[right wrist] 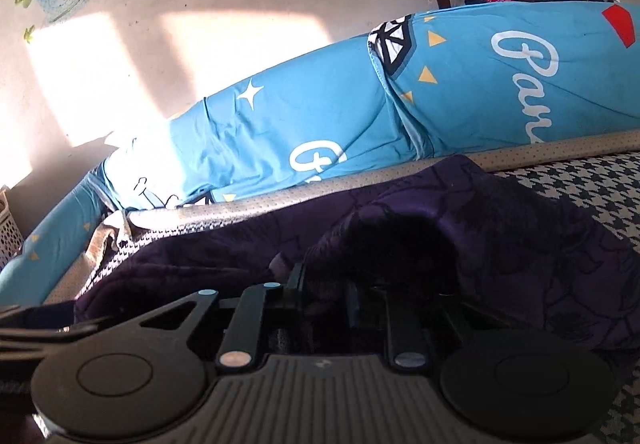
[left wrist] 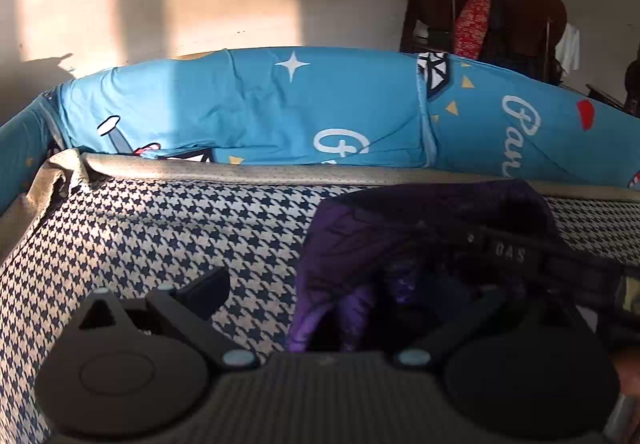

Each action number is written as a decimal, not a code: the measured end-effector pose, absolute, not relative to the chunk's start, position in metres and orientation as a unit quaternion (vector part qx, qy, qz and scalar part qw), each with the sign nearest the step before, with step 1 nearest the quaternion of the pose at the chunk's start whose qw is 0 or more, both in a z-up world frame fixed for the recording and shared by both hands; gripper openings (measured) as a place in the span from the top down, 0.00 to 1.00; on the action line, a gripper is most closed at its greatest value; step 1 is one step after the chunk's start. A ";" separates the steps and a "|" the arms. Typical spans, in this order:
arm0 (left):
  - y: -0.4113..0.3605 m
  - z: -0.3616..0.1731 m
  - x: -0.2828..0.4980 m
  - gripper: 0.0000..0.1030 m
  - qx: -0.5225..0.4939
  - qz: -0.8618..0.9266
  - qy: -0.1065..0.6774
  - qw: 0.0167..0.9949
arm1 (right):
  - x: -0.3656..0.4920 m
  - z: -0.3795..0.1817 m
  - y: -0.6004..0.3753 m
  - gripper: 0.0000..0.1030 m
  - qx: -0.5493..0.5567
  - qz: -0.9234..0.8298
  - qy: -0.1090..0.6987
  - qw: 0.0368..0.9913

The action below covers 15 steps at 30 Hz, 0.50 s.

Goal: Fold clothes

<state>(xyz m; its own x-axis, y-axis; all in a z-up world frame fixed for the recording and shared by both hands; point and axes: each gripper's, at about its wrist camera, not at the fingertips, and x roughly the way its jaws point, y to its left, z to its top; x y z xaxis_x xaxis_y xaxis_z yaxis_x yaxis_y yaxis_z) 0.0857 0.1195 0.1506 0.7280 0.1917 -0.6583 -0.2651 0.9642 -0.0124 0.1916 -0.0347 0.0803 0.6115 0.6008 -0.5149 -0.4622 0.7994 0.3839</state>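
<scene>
A dark purple garment [left wrist: 360, 244] with a faint flower pattern lies bunched on the houndstooth bed cover [left wrist: 160, 236]. My left gripper [left wrist: 344, 296] is open; its left finger [left wrist: 204, 292] rests over the bare cover, and the right finger is hidden under the purple cloth. In the right wrist view the purple garment [right wrist: 520, 244] is heaped over my right gripper [right wrist: 324, 284]. Its fingers stand close together with cloth pinched between them.
A rolled blue quilt [left wrist: 260, 108] with white lettering lies along the far edge of the bed, also in the right wrist view [right wrist: 320, 124]. A beige border strip [left wrist: 240, 168] runs in front of it. Dark wooden furniture with red cloth [left wrist: 476, 4] stands at the back right.
</scene>
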 end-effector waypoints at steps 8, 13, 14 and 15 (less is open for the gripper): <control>0.096 0.133 0.095 0.00 -0.001 0.087 0.388 0.917 | 0.205 0.101 -0.056 0.79 0.156 0.260 0.272 0.913; 0.100 0.114 0.106 0.00 0.012 0.112 0.426 0.898 | 0.201 0.106 -0.067 0.79 0.140 0.252 0.274 0.917; 0.101 0.112 0.108 0.00 0.012 0.116 0.430 0.895 | 0.200 0.107 -0.069 0.79 0.135 0.251 0.275 0.918; 0.101 0.111 0.109 0.00 0.012 0.120 0.431 0.894 | 0.198 0.107 -0.071 0.79 0.131 0.249 0.275 0.919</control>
<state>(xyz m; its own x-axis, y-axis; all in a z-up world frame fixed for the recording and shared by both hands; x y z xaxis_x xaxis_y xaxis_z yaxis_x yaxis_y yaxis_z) 0.1092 0.1012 0.1113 0.5995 0.2240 -0.7684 -0.2041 0.9711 0.1239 0.1983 -0.0707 0.1074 0.7244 0.5303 -0.4404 -0.3860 0.8414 0.3782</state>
